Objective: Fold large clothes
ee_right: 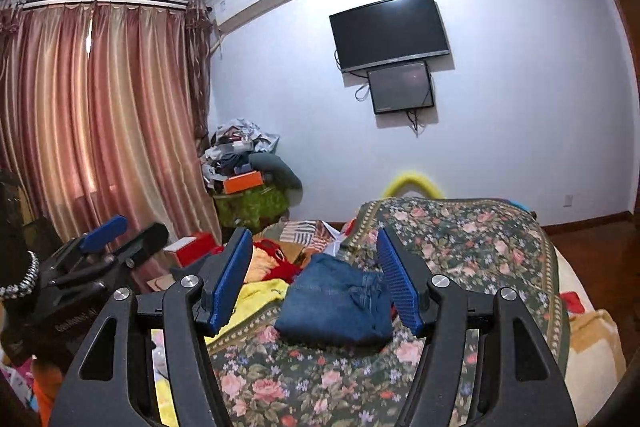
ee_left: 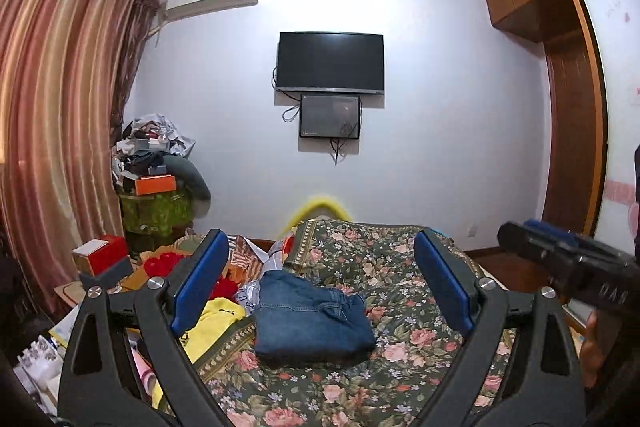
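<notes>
Blue-padded fingers of the left gripper are spread wide, holding nothing. Right gripper likewise stands wide and empty. Folded jeans lie beyond both on the floral bedspread, touching neither gripper.

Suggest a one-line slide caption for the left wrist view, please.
Open left gripper above folded jeans on the floral bedspread.
</notes>
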Motion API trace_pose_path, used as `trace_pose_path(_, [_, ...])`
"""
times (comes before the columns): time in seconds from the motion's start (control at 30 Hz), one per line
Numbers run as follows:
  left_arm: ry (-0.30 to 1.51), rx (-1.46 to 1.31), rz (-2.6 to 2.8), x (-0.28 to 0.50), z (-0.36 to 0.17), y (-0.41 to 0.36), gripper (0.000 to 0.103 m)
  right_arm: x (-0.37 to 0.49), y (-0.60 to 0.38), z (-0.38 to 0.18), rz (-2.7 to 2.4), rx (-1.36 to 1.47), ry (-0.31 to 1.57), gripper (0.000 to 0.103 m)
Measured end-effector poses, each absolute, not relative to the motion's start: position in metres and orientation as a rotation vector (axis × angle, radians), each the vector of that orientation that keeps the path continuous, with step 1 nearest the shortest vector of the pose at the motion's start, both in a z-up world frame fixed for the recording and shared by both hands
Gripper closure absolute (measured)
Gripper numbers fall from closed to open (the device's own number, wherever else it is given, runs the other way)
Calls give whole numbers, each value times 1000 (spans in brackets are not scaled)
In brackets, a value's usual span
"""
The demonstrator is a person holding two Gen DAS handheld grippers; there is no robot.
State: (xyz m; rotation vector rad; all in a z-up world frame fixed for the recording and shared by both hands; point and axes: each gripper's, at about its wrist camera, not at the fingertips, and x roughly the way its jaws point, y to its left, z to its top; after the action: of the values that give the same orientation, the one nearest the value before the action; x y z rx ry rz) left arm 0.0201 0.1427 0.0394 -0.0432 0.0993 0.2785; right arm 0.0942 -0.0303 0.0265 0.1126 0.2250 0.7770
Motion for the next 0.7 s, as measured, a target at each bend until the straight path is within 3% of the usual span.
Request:
trace_pose_path(0.07, [88, -34, 292, 14, 39, 137, 1, 93, -32, 25, 772, 115, 229, 33])
trace_pose_path(0.13, [78, -14, 292, 10, 39, 131, 1, 90, -37, 24, 749, 123, 219, 18])
trace_pose_path(0.27, [81, 6, 297, 6, 37, 125, 1, 88, -42, 26, 718, 129, 210, 10])
trace_pose_path(0.33, [88, 4, 293, 6, 36, 123, 1, 86, -41, 28, 709, 130, 204, 0])
trace_pose_path(0.7, [111, -10, 308, 2, 29, 124, 1, 83, -39, 25, 703, 113, 193, 0])
